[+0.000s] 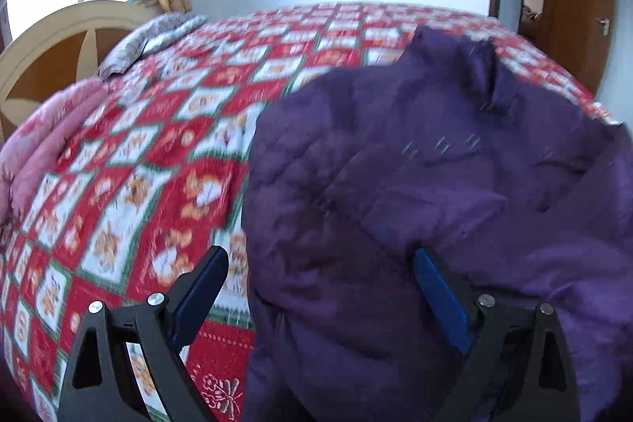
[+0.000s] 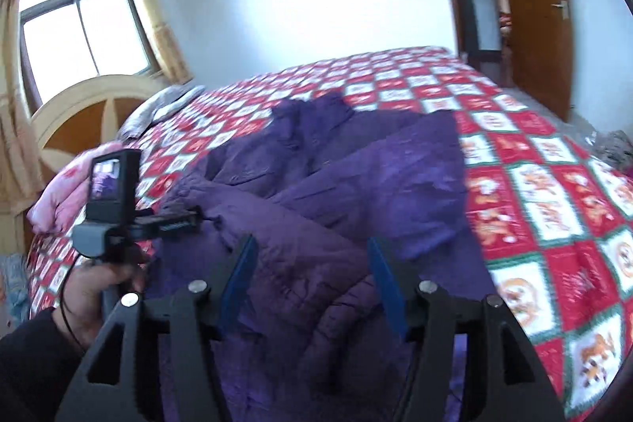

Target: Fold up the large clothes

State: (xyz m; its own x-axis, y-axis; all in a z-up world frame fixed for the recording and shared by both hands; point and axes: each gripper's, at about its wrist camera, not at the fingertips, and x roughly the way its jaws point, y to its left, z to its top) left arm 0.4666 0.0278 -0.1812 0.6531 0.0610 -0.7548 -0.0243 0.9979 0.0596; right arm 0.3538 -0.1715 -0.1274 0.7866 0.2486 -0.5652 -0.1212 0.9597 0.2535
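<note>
Ahead of both claws lies a purple coat [image 1: 415, 184], heaped in rumpled folds on a bed [image 1: 158, 129] covered by a red-and-white checked quilt. From the left wrist view, the left claw [image 1: 320, 287] is spread wide with nothing between its blue pads [image 1: 439, 295]; its right finger sits over the coat's near edge, while its left finger hangs over bare quilt beside the coat. Whether either finger touches the fabric cannot be told. From the right wrist view, the right claw [image 2: 312, 275] is also spread wide, both fingers hovering over the coat's bunched near part, gripping nothing. To the left of that claw, a hand [image 2: 99, 287] in a dark sleeve holds the handle of the other tool, whose small camera screen [image 2: 105, 180] faces back. Beyond the coat, toward the far left, a pink blanket [image 2: 67, 192] and a grey pillow [image 1: 150, 42] rest near the curved headboard [image 1: 67, 38]. Farther off stand a window [image 2: 83, 34] and, to the far right, a brown door [image 2: 538, 10].
</note>
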